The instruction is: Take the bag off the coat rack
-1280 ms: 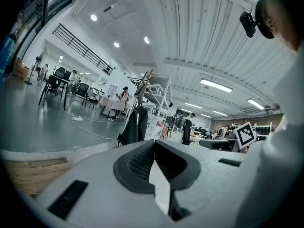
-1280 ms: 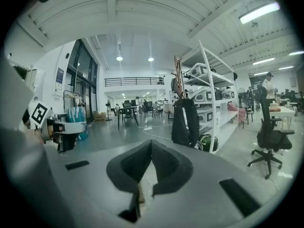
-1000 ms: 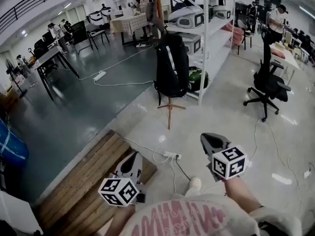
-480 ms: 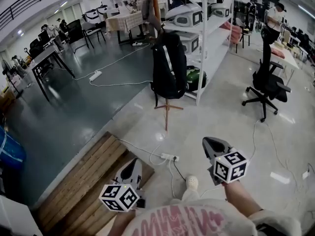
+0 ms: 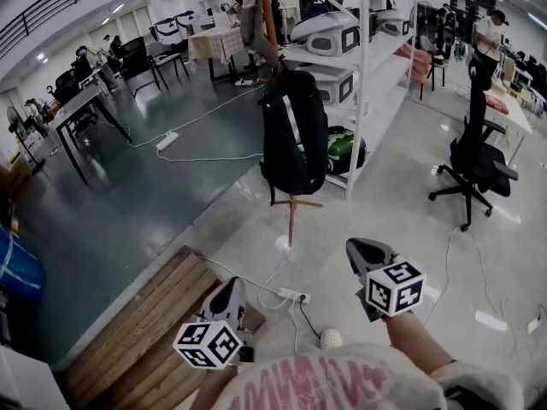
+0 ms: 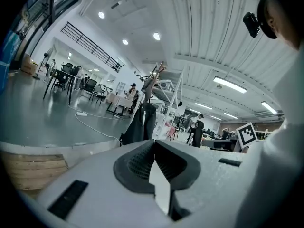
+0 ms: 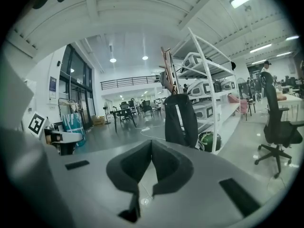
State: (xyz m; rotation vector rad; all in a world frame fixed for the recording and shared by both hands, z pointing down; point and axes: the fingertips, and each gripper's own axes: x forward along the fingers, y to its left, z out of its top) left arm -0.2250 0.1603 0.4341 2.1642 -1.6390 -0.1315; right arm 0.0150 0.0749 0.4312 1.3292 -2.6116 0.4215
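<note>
Grey polished flooring is seen across most of the room, darker at the left and paler toward the right. A white shelving unit is set on the paler part, with grey cases stored on its shelves. A platform of wooden planks is laid at the lower left, near the person's feet. A black office chair is parked well apart at the right.

The black bag is hung on the coat rack, just beside the shelving unit, with the rack's wooden pole seen rising above it and its splayed feet showing beneath. The bag is positioned well ahead of both tools and is touched by neither.

The left gripper is held low over the edge of the platform; its jaws are pressed fully together and nothing is caught between them. The right gripper is held a little higher and further forward, over the pale floor; its jaws are likewise closed tight on nothing. In both gripper views the bag is framed in the distance beyond the jaw tips.

A white power strip is laid on the floor between the two grippers, with its cables trailed away.
</note>
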